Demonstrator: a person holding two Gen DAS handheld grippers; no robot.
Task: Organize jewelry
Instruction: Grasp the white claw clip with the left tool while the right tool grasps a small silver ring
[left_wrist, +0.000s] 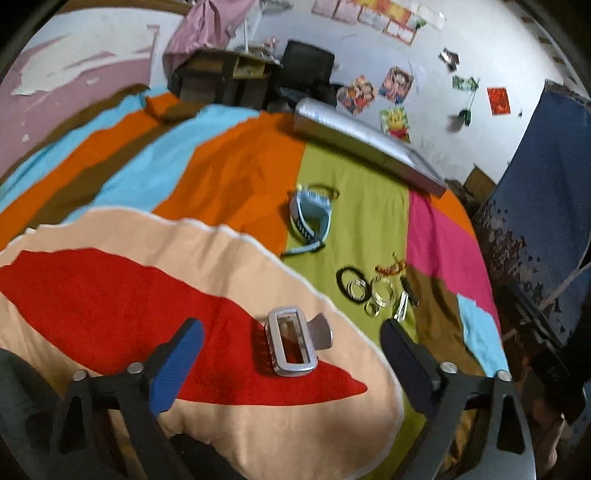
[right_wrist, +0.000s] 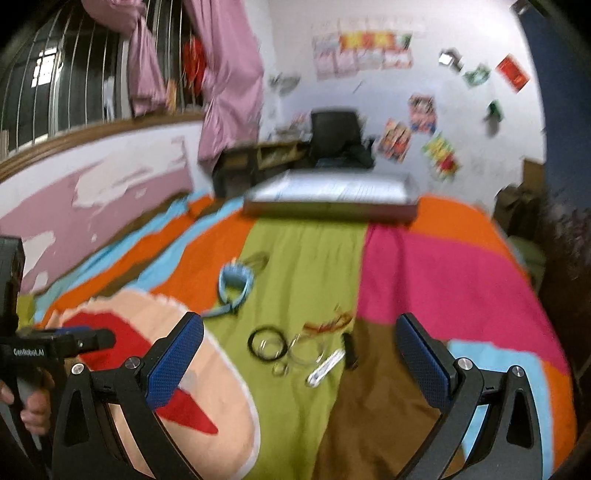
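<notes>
Silver hair clip (left_wrist: 291, 341) lies flat; rings (left_wrist: 373, 291) cluster nearby.

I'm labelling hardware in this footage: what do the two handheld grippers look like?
The left gripper and right gripper match: black triangular-cutout finger arms, silver round pivot bolts, blue textured pads. The left unit's black body reads "GenRobot.AI" in white.

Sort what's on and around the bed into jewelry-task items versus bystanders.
Task items: silver hair claw clip; light blue watch; black hair tie; metal rings; red-orange string piece; silver tray. Both grippers, left gripper and right gripper, open and empty.

Bystanders: bedspread; wall posters; black chair; pink curtain.
</notes>
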